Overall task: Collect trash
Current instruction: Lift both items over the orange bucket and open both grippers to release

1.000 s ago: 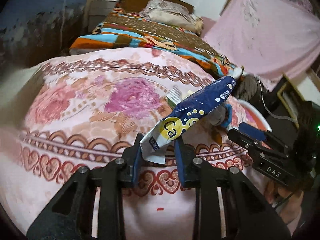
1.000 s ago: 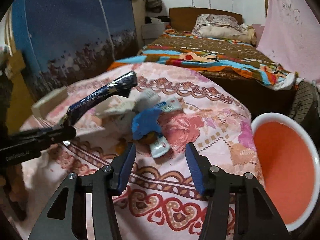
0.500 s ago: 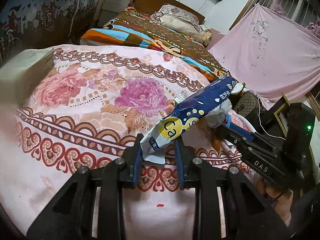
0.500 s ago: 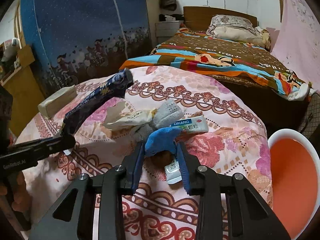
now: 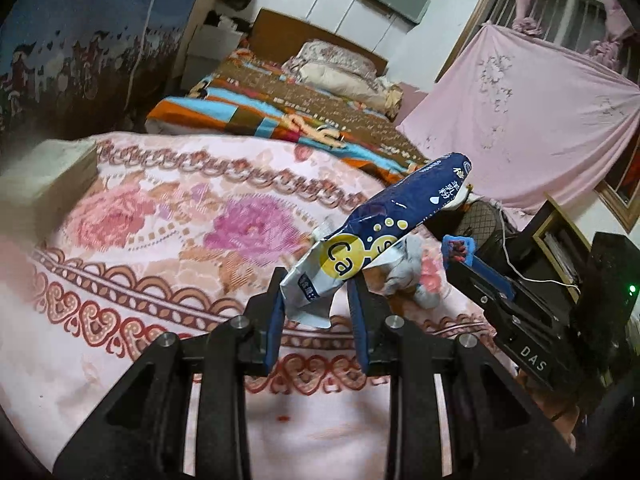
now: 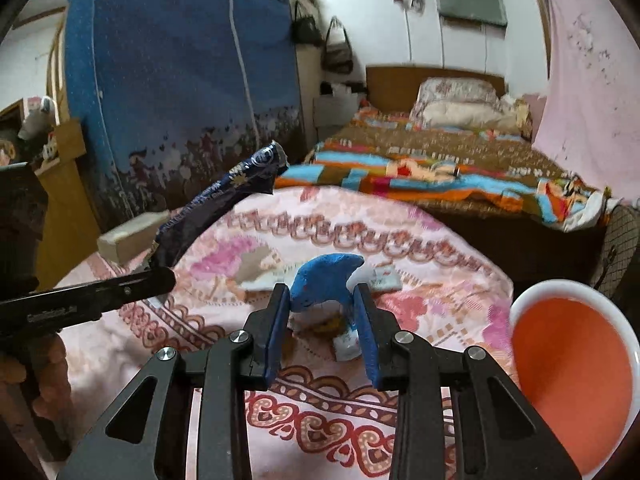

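My left gripper (image 5: 316, 300) is shut on the lower end of a long dark-blue snack wrapper (image 5: 400, 216), which sticks up and to the right above the floral tablecloth (image 5: 160, 240). The right wrist view shows the same wrapper (image 6: 224, 200) at the left. My right gripper (image 6: 322, 308) is shut on a crumpled blue piece of trash (image 6: 324, 276), held a little above the cloth. Under and behind it lie small white packets (image 6: 348, 344) and a flat pack (image 6: 384, 278). Crumpled white paper (image 5: 404, 276) sits beside the right gripper (image 5: 460, 248).
An orange bin with a white rim (image 6: 520, 304) stands low at the right of the table. A beige box (image 6: 128, 236) rests at the table's far left edge. A bed with a striped blanket (image 6: 440, 168) lies beyond, with a pink sheet (image 5: 520, 120) hanging to its right.
My right gripper's jaws came together on the blue piece and raised it off the pile. The left gripper kept its hold on the wrapper and tilted upward a little.
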`<state>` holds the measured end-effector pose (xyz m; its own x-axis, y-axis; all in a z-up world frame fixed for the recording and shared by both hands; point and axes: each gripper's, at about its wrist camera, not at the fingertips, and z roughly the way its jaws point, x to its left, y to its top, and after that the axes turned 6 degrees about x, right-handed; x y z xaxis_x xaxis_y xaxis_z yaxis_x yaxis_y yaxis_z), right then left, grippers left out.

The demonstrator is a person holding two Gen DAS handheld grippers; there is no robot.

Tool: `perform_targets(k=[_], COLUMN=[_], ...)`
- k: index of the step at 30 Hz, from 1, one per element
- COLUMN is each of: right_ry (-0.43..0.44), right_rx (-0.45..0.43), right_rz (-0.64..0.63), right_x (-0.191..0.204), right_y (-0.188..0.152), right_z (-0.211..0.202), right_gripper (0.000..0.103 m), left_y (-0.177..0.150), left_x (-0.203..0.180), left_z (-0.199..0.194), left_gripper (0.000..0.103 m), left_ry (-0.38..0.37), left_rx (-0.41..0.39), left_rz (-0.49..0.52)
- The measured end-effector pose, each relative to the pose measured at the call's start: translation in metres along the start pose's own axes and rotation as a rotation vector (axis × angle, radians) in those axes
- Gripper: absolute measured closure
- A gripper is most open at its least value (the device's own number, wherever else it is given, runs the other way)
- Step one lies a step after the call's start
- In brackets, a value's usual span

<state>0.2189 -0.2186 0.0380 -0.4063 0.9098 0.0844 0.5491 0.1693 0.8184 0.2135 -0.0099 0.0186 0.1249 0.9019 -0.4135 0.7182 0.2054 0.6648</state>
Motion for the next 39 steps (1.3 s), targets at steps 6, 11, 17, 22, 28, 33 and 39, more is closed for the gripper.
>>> perform_targets(k=[6, 11, 17, 22, 28, 33, 39], right_ry=[-0.038, -0.104, -0.222, -0.308, -0.387, -0.42, -0.455], right_rx=[-0.196, -0.368, -0.503, -0.578, -0.568, -0.538, -0.496], right_rz=[-0.001, 0.021, 0.063, 0.11, 0.183, 0.249, 0.329], right_x=[-0.001, -0.012, -0.031, -0.053, -0.084, -0.107, -0.126], right_y=[-0.003, -0.006, -0.012, -0.017, -0.023, -0.03, -0.037], right_z=[-0.033, -0.061, -0.09, -0.111, -0.12, -0.121, -0.12], right_gripper=[0.072, 0.072, 0.072, 0.072, 0.072, 0.072, 0.071], left_y=[0.004, 0.01, 0.013, 0.016, 0.017, 0.015, 0.017], left_x=[-0.025, -0.053, -0.094, -0.123, -0.155, -0.179, -0.204], left_z=[-0.009, -0.016, -0.015, -0.003, 0.012, 0.021, 0.048], left_gripper=[0.088, 0.088, 0.087, 0.087, 0.086, 0.086, 0.086], left_ry=[-0.036, -0.075, -0.13, -0.186, -0.217, -0.224, -0.232], left_rx=[-0.094, -0.176, -0.258, -0.272, -0.288, -0.277, -0.184], left_rz=[0.061, 0.118, 0.222, 0.273, 0.333, 0.385, 0.416])
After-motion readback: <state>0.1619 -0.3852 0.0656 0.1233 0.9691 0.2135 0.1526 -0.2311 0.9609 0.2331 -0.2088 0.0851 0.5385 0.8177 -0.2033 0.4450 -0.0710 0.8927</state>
